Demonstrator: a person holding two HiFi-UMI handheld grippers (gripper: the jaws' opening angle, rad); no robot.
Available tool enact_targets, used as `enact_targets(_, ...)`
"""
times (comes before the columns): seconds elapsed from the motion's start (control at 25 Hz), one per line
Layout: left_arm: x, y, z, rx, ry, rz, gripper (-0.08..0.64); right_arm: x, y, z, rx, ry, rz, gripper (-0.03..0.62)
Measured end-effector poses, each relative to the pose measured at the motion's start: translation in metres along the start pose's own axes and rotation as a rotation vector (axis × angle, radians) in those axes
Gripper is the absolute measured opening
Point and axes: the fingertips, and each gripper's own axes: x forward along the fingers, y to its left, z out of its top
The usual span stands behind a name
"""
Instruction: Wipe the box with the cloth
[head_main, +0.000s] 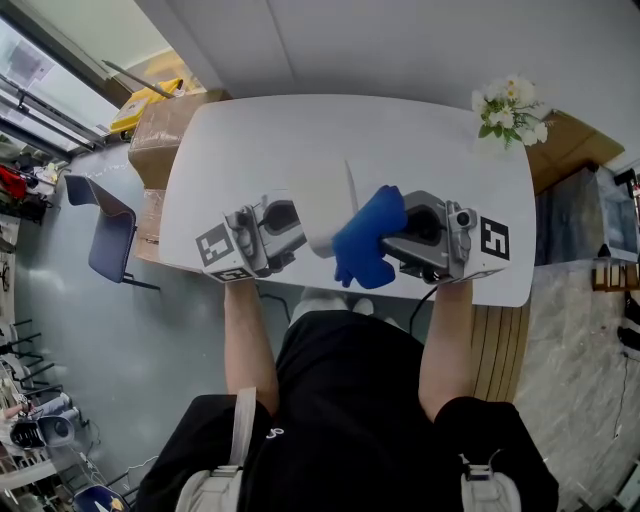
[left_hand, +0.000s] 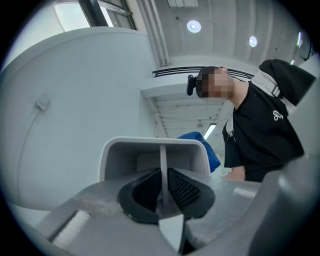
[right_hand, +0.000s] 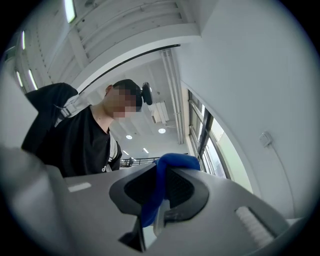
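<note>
In the head view both grippers are held up over the white table (head_main: 300, 140), facing each other. My left gripper (head_main: 303, 234) is shut on a thin wall of the white open box (head_main: 328, 212). In the left gripper view that wall (left_hand: 163, 165) stands upright between the black pads, and the box's hollow (left_hand: 145, 155) faces the camera. My right gripper (head_main: 392, 240) is shut on the blue cloth (head_main: 367, 242), which bunches against the box's side. In the right gripper view the cloth (right_hand: 159, 185) runs down between the pads and bulges over their tips. The blue cloth (left_hand: 205, 147) also shows behind the box.
A bunch of white flowers (head_main: 510, 110) stands at the table's far right corner. Cardboard boxes (head_main: 165, 130) and a blue chair (head_main: 105, 235) are to the left of the table. A wooden surface (head_main: 570, 148) adjoins the table on the right.
</note>
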Motion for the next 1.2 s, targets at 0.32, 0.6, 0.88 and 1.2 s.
enact_targets(0.32,0.005,-0.022,0.001,0.003,-0.009,-0.125,0.044,-0.012,-0.03,0.002,-0.036,-0.018,-0.183,0.052)
enact_targets(0.6,0.016,-0.033,0.011,-0.006,-0.043,-0.183,0.044,-0.025,-0.047,0.012,-0.053,-0.031,-0.309,0.052)
enact_targets(0.88,0.014,-0.044,0.019,-0.001,-0.078,-0.221,0.046,-0.037,-0.061,0.004,-0.034,-0.013,-0.419,0.051)
enact_targets(1.2,0.01,-0.042,0.033,0.017,-0.133,-0.199,0.046,-0.044,-0.067,-0.009,-0.011,0.034,-0.463,0.051)
